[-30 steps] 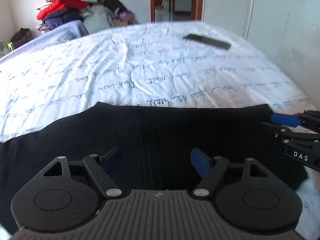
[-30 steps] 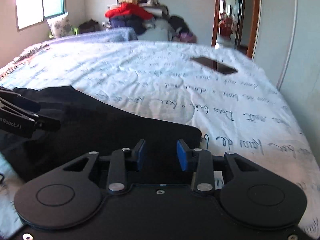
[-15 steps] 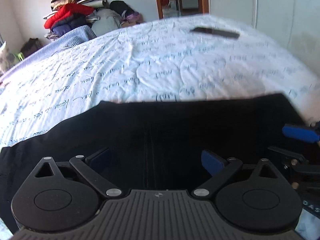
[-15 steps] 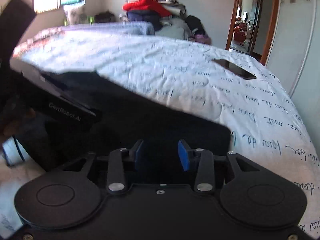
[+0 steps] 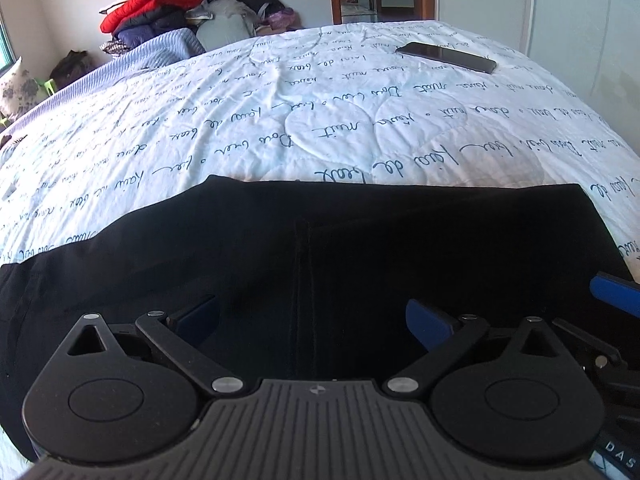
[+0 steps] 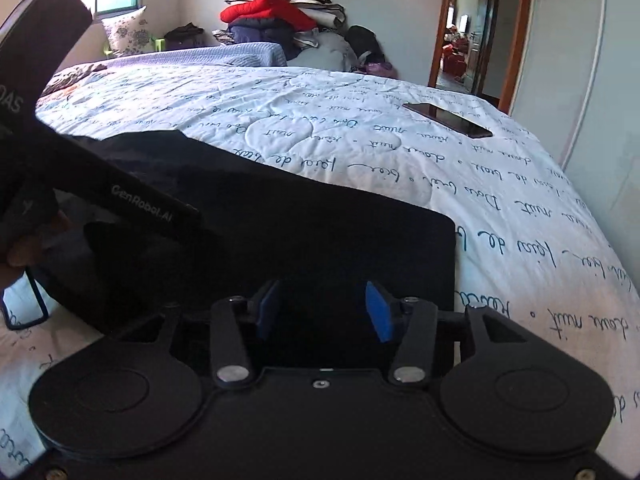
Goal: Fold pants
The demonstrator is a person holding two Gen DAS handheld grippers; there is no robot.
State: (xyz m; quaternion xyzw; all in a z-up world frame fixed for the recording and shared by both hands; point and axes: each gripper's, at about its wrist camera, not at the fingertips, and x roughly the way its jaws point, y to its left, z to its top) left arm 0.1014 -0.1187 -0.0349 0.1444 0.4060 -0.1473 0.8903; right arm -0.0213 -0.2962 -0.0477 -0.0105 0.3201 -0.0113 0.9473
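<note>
Black pants (image 5: 360,248) lie flat on the white bedspread, folded into a wide band; they also show in the right wrist view (image 6: 320,236). My left gripper (image 5: 312,322) is open wide, low over the near part of the pants, with nothing between its blue pads. My right gripper (image 6: 322,314) is open over the pants' right end near the square corner, also empty. One blue finger of the right gripper (image 5: 616,294) shows at the right edge of the left wrist view. The left gripper's body (image 6: 120,196) crosses the left of the right wrist view.
The bedspread (image 5: 320,112) has blue script writing. A dark phone (image 5: 446,56) lies at the far right of the bed, also in the right wrist view (image 6: 446,119). A pile of clothes (image 6: 276,16) stands beyond the bed. A wardrobe and a doorway are at right.
Both grippers have opened wider. Both have moved down and closer over the pants. The left gripper's body now fills more of the right wrist view.
</note>
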